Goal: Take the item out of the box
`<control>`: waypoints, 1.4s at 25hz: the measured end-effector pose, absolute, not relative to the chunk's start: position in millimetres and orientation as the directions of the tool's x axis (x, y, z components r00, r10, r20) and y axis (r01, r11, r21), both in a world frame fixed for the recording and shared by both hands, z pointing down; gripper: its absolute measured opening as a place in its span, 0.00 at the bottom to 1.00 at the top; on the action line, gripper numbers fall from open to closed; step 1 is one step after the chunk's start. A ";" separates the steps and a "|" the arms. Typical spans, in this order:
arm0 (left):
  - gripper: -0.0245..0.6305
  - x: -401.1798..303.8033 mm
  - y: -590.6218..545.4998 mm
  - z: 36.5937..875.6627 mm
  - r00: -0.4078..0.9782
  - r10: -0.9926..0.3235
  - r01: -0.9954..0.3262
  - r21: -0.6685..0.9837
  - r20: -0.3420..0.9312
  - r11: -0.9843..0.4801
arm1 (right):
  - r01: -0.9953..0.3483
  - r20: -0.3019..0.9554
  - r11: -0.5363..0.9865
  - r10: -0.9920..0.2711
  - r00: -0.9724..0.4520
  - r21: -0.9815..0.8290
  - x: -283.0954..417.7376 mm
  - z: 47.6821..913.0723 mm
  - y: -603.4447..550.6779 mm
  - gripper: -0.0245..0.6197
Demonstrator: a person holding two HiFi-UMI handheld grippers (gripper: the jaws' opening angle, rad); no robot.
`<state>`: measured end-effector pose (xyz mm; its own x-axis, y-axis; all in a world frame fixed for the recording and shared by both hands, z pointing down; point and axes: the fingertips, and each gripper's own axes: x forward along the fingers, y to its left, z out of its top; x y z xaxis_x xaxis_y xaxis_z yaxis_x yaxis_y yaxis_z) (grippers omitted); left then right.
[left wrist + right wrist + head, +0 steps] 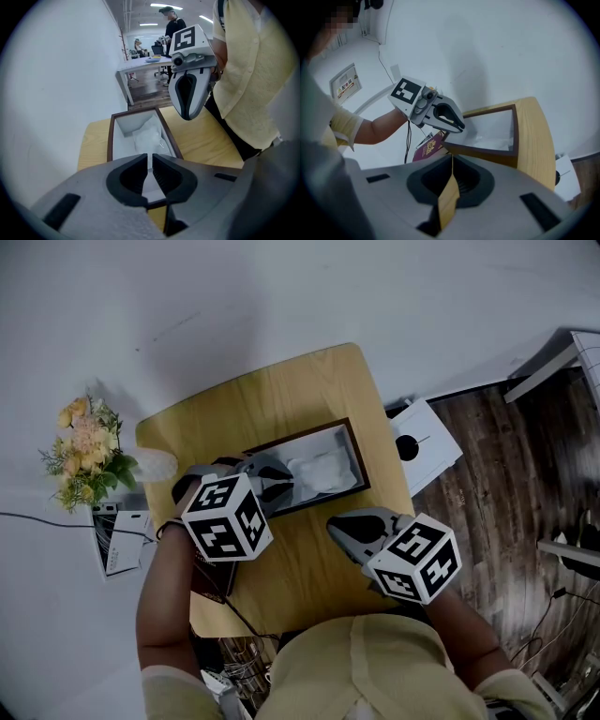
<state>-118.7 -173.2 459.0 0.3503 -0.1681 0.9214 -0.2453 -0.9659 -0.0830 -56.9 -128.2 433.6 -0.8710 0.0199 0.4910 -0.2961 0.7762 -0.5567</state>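
- Your left hand-held gripper [149, 158] is pinched together, empty, tips over the box's [110, 138] near end.
- The white item [147, 133] lies inside, just ahead.
- Your right hand-held gripper [452, 159] is closed too.

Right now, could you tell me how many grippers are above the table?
2: the left gripper at the box's left end, the right gripper over bare table beside it.

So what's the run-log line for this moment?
left gripper: shut, empty, at box | right gripper: shut, empty | white item: in box
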 end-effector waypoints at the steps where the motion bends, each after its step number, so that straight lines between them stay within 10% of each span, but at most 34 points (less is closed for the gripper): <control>1: 0.07 -119.7 -172.7 459.8 0.341 -0.145 -0.219 -0.072 0.929 -0.973 | -0.294 0.491 0.774 0.024 -0.871 -0.560 -56.6 434.6 -127.9 0.09; 20: 0.23 -129.9 -162.8 498.3 0.094 0.045 0.215 0.024 0.995 -0.976 | -0.251 0.447 0.735 0.078 -0.891 -0.630 -60.5 439.5 -126.3 0.09; 35: 0.24 -126.0 -153.8 512.7 0.061 0.078 0.269 0.059 0.995 -0.961 | -0.227 0.395 0.692 0.092 -0.914 -0.686 -61.9 435.9 -126.7 0.09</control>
<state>-126.0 -153.8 512.7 0.0607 0.0785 0.9951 0.2693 -0.9612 0.0594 -61.9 -126.7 435.9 -0.9140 0.0921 0.3951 -0.2267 0.6916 -0.6858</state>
